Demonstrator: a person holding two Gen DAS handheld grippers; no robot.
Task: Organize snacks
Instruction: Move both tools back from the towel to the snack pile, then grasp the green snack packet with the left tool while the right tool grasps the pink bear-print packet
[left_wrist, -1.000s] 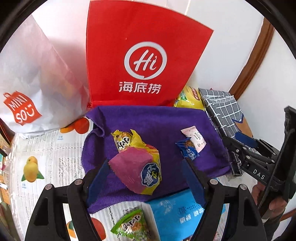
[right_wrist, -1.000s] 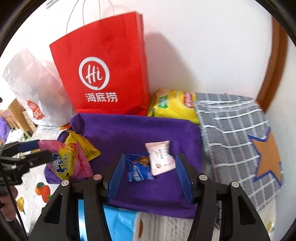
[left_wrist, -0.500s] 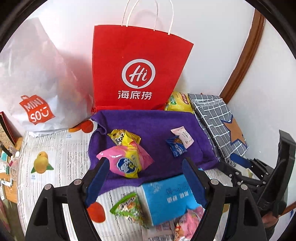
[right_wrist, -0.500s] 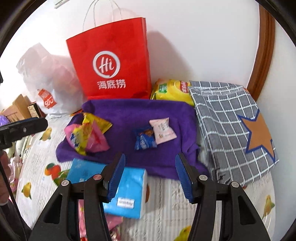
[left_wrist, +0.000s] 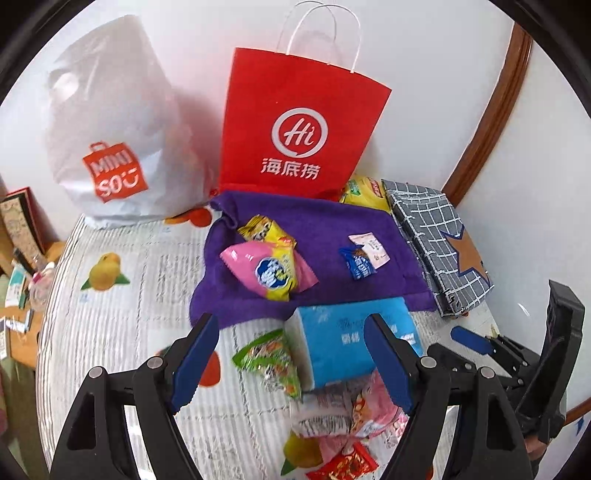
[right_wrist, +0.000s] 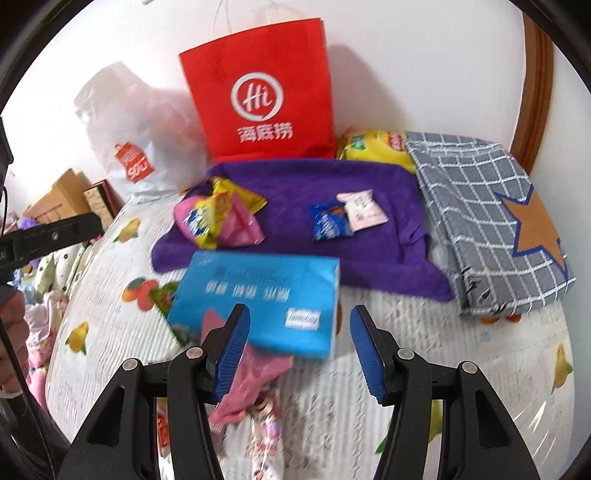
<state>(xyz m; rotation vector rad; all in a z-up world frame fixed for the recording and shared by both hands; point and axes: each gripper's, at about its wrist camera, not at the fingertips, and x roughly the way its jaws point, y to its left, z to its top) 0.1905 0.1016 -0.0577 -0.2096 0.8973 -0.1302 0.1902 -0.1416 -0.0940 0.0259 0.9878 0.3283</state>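
purple towel (left_wrist: 332, 229), red bag (left_wrist: 299, 125), checked cloth (right_wrist: 476, 206)

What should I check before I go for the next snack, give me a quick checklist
1. Left gripper free: ok, open with nothing between its fingers.
2. Right gripper free: ok, open and holding nothing.
3. Snacks already on the purple towel: ok, the pink and yellow packets and the small blue packet with the pale pink packet lie on it.
4. Snacks left to sort: not ok, the green packet and a pile of pink and red packets sit off the towel.
5. Access to the pile: not ok, the blue tissue pack lies over part of it.
6. Number of packets under the tissue pack: cannot tell.
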